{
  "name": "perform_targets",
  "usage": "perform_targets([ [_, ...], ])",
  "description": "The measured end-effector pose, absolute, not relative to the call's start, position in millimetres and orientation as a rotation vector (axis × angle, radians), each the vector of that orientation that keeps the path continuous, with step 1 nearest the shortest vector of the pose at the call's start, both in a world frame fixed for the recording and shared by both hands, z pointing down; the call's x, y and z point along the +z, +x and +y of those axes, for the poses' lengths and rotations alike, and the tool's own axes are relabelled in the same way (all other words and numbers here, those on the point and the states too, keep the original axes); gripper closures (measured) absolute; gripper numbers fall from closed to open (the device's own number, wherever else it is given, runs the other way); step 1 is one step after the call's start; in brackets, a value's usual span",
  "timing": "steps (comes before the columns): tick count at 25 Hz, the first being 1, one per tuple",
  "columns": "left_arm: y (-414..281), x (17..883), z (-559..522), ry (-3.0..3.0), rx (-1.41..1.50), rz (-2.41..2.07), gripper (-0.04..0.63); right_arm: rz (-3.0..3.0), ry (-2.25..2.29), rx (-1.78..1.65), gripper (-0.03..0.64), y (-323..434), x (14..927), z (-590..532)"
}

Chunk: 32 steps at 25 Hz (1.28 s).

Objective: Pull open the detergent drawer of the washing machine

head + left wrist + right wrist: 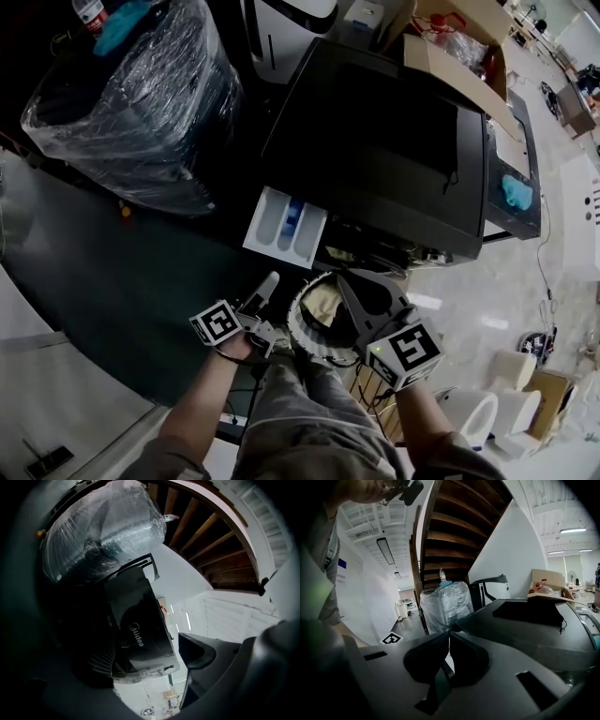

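Observation:
The black washing machine (394, 150) is seen from above. Its white detergent drawer (285, 225), with blue inside, stands pulled out from the front at the left. The round door ring (314, 323) shows lower down. My left gripper (265, 289) hangs short of the drawer and apart from it, open and empty. The left gripper view looks between its jaws at the machine's front (140, 630). My right gripper (349, 279) is by the door ring. Its dark jaws meet, shut on nothing (449, 641), with the machine's top (525, 625) beyond.
A big plastic-wrapped bundle (141, 103) stands left of the machine. A cardboard box (459, 42) sits behind it and a second appliance with a blue cloth (516, 192) to its right. White tubs (487, 408) are on the floor. Wooden stairs (454, 531) rise overhead.

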State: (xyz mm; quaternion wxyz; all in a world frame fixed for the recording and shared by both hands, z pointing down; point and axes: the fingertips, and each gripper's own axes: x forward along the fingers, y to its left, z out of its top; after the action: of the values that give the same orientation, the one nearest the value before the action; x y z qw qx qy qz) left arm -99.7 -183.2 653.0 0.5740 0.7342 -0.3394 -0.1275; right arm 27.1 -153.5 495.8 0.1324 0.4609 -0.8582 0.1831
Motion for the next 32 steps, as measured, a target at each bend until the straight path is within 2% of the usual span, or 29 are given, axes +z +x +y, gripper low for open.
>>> perform_targets([
  [8,-108.7,602.4,-179.9,1.846,-0.206,-0.827,0.172,-2.523,1.36,0.448,0.584,32.5,442.0,-152.0],
  [11,-112.0,575.3,-181.9,1.907,-0.186,-0.853,0.256,-2.535,1.369,0.393,0.584,34.2,418.1,-150.4],
  [14,-111.9,547.7,-183.6,2.006,-0.127,-0.876,0.29,-2.543,1.377,0.342,0.584,36.7,396.4,-149.1],
  [20,-108.3,490.8,-185.3,2.259,0.061,-0.965,0.419,-2.568,1.383,0.258,0.584,39.6,356.0,-143.5],
  [32,-97.1,352.6,-191.4,2.579,0.067,-1.061,0.526,-2.638,1.466,0.099,0.584,47.4,282.2,-132.6],
])
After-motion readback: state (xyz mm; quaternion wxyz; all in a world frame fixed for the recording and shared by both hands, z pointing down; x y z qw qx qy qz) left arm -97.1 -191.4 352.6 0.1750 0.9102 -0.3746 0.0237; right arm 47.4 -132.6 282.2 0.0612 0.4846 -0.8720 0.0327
